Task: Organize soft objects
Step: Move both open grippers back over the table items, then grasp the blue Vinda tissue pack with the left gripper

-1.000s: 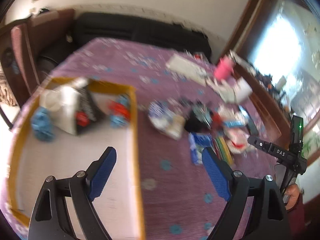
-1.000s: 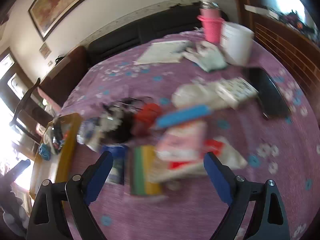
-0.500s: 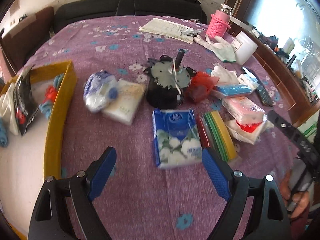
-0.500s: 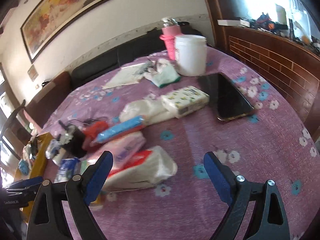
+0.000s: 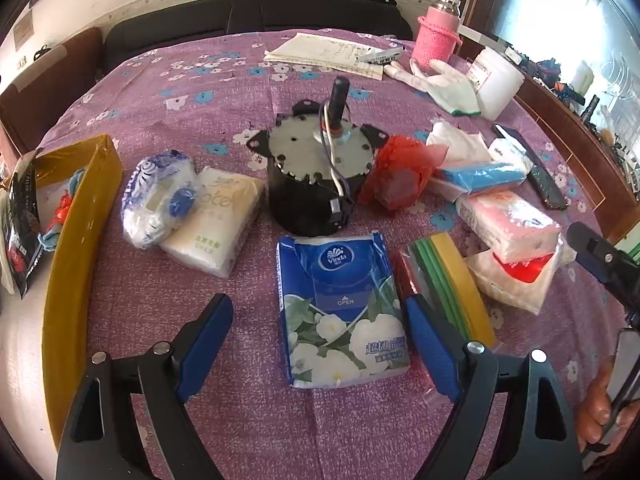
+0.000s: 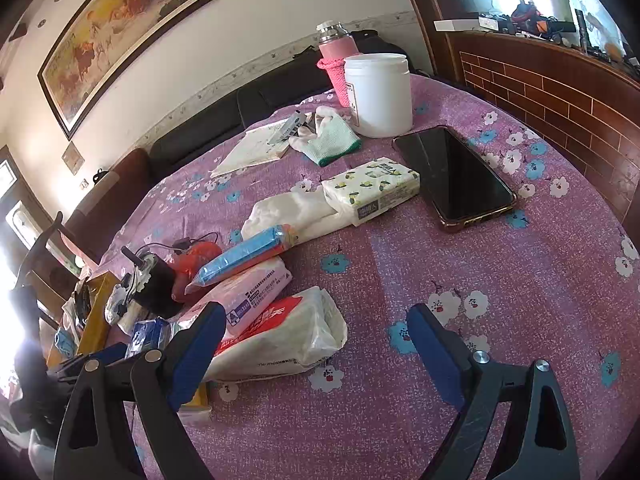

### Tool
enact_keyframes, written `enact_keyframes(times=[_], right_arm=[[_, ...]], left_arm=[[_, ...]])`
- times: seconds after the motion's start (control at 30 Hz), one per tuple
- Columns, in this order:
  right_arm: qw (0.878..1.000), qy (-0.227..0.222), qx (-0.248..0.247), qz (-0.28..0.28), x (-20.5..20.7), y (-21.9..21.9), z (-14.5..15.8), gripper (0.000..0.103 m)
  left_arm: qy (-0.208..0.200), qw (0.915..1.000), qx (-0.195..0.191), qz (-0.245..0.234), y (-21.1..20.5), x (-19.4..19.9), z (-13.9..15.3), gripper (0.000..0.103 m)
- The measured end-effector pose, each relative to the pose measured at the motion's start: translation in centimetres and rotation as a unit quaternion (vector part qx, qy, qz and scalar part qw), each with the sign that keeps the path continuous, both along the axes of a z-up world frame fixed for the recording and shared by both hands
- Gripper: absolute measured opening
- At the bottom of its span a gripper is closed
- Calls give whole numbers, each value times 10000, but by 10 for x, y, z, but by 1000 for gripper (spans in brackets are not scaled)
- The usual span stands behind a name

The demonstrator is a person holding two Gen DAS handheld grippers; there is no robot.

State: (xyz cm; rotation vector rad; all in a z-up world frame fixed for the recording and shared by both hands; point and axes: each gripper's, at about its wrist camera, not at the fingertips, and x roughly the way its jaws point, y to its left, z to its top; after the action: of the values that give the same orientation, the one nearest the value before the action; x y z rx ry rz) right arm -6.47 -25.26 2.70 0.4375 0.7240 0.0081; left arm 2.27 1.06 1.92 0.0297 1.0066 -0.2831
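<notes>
My left gripper (image 5: 320,320) hangs open over a blue Vinda tissue pack (image 5: 340,312) that lies flat on the purple cloth between its spread fingers, untouched. A cream tissue pack (image 5: 216,220) and a blue-white bundle (image 5: 156,196) lie to its left, beside a yellow box (image 5: 76,248). A pink tissue pack (image 5: 508,220) rests on a white-and-red pack (image 5: 516,276) at the right. My right gripper (image 6: 316,332) stands open above the cloth, its left finger beside that white-and-red pack (image 6: 280,340). A lemon-print pack (image 6: 372,188) and a blue roll (image 6: 248,256) lie further off.
A black motor (image 5: 316,176) with a red bag (image 5: 400,172) stands mid-table. A phone (image 6: 456,176), white jar (image 6: 378,94), pink flask (image 6: 336,64), glove (image 6: 332,136) and papers (image 5: 328,54) lie at the far side. A green-yellow sponge pack (image 5: 452,280) sits by the blue pack.
The left gripper swung right from above the yellow box to over the blue tissue pack and came lower. The right gripper's view shifted right, toward the phone. Both stayed open.
</notes>
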Motion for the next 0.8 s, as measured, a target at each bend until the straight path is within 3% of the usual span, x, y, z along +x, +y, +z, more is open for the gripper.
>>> enact_keyframes(times=[0.23,0.53,0.8], right_arm=[[10000,65,23,28,2,0,-3,94],[9997,223,39,57,7,2,-9,94],[9994,332,18,68,11,3,-13,94]], left_arm=[[-326,9980,466,271,0,-7,-8,86],[-237,9979,483,371,2,-3,-11,100],[-215,9980,482,349,1,-2,-12,102]])
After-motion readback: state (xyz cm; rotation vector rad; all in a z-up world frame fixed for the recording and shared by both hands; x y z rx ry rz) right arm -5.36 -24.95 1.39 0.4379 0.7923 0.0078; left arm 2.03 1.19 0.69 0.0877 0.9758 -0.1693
